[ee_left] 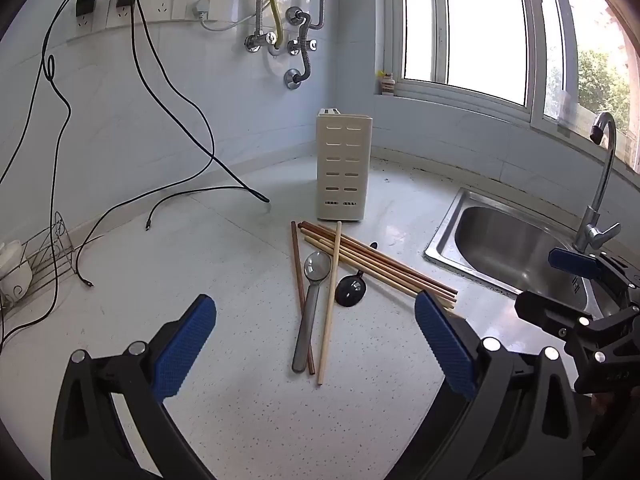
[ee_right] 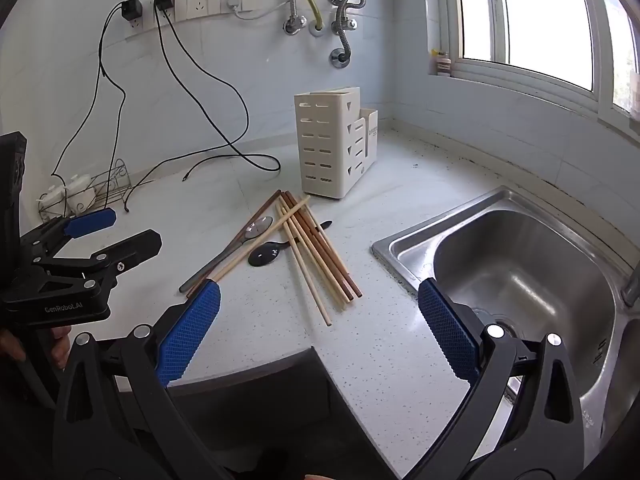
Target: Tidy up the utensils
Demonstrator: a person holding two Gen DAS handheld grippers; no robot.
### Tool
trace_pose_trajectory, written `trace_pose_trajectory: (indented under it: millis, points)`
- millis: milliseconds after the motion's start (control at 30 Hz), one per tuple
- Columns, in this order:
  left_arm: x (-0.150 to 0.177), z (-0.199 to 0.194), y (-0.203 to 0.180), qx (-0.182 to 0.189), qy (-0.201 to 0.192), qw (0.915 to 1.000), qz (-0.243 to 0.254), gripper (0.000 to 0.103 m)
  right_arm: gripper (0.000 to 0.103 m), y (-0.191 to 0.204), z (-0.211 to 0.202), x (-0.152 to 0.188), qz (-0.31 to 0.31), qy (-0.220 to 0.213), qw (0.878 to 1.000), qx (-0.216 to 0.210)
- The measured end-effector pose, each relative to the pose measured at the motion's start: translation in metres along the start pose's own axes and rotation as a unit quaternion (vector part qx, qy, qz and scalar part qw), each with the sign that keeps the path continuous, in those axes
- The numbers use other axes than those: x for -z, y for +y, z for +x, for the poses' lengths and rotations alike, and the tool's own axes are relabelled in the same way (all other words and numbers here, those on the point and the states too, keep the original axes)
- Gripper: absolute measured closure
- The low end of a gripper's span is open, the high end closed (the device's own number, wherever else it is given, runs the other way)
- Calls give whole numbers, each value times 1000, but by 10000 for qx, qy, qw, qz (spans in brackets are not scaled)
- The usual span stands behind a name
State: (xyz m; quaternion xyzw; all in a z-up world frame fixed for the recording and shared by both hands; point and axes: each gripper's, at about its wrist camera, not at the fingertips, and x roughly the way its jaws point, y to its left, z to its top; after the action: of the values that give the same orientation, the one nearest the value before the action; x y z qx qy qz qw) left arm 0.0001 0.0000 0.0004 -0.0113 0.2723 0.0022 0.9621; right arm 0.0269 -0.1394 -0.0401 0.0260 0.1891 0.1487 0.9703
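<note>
**Both grippers spread wide above the utensil pile**

I hold my left gripper (ee_left: 316, 344) tilted down over the white speckled countertop (ee_left: 240, 400), its blue-padded jaws spread wide with nothing between them. My right gripper (ee_right: 320, 332) also tips downward, jaws wide and empty, nearer the counter's front edge. The pile of wooden chopsticks (ee_left: 376, 264) lies just in front of the cream slotted plastic utensil holder (ee_left: 344, 164), crossing a flat grey metal spoon (ee_left: 310, 308) and a black spoon (ee_left: 351, 290). The stainless steel sink (ee_right: 520, 264) sits to the right of the holder.
</note>
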Motion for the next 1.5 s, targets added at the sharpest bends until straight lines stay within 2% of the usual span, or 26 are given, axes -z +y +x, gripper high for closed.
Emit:
trace_pose_trajectory:
  millis: [133,300,800,1500]
  points:
    - [0,-2,-8,-48,-6,9999,157,5,8,-5,1,0,36,35,10000,-6]
    - [-10,4,-10,-36,26,10000,76,5,8,-8,1,3,48,-13,10000,32]
    - [-3,10,-14,14,-36,9999,161,5,8,-10,4,5,77,-30,9999,105]
    - [-5,13,-13,17,80,9999,153,5,8,-12,8,4,107,30,9999,88]
